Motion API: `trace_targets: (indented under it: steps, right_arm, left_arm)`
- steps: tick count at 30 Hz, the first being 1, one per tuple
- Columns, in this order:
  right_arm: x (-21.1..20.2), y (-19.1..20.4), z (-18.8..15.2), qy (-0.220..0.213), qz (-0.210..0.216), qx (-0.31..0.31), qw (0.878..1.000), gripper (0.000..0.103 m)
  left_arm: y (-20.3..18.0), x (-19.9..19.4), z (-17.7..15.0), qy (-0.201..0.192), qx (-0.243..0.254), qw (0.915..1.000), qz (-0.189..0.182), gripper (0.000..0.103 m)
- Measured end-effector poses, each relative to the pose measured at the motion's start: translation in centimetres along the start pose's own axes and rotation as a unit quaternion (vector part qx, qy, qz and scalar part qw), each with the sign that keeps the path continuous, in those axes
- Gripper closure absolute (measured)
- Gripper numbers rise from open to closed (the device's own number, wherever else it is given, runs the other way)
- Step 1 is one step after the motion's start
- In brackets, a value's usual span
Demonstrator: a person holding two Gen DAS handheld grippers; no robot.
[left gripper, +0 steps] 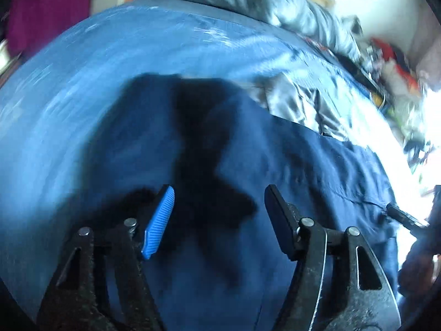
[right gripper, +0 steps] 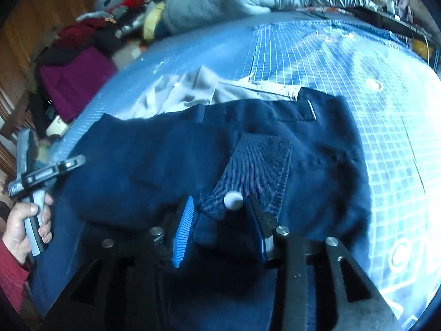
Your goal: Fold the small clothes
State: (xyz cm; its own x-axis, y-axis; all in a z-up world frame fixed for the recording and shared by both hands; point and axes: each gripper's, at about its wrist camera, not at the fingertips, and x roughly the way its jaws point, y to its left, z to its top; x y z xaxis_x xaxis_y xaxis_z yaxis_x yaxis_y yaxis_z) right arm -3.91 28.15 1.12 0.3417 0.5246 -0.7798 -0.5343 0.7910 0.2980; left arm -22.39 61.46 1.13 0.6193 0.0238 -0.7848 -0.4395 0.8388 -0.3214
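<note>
Right wrist view: my right gripper stands parted around the navy shorts' buttoned flap; left gripper spread, empty; no readable writing.

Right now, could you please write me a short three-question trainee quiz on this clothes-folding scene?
1. True or false: the left hand-held gripper is clamped on the navy garment.
2. Which lies between the right hand-held gripper's fingers? A) a navy flap with a white button B) the grey garment C) nothing
3. Fill in: the grey garment lies partly ____ the navy garment, on the blue gridded mat.

Key
1. False: its fingers stand apart above the cloth with nothing between them.
2. A; the pads do not seem to press on it.
3. Under; the navy cloth overlaps its near edge.
</note>
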Motion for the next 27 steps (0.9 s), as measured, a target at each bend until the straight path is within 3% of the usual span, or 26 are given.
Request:
trace_targets:
  steps: [3,8,11,14,16,20,24,27]
  right_arm:
    - [-3.4,-0.8,-1.5,-0.002,0.003,0.012,1.000,0.060]
    - [-10.8,-2.9,-7.0,0.003,0.015,0.066,0.998,0.056]
    - [-15.3,-3.5,-11.4,0.015,0.012,0.076,0.997,0.049]
    - [-18.1,-3.4,-16.3,0.045,0.006,0.072,0.996,0.043]
    - [-18.8,-3.5,-19.7,0.069,0.007,0.080,0.994,0.037]
    - [-17.7,-3.2,-25.0,0.134,0.023,0.093,0.986,0.037]
    - [-14.9,-2.9,-28.1,0.191,0.033,0.104,0.976,0.037]
    - [-14.0,-3.1,-28.9,0.195,0.055,0.128,0.971,0.037]
  left_arm:
    - [3.6,-5.5,-3.1,-0.015,-0.057,0.9983,0.001,0.037]
    - [8.2,-13.5,-9.3,-0.027,-0.136,0.9894,-0.042,0.036]
    - [10.6,-16.1,-13.9,-0.018,-0.184,0.9793,-0.083,0.035]
    - [12.3,-17.4,-17.8,0.002,-0.212,0.9731,-0.091,0.035]
    - [12.6,-17.5,-19.5,0.016,-0.217,0.9714,-0.095,0.035]
    - [12.5,-17.5,-21.1,0.042,-0.214,0.9687,-0.119,0.035]
    - [12.0,-16.8,-21.8,0.070,-0.200,0.9676,-0.137,0.035]
    - [12.1,-16.9,-22.7,0.086,-0.197,0.9641,-0.156,0.035]
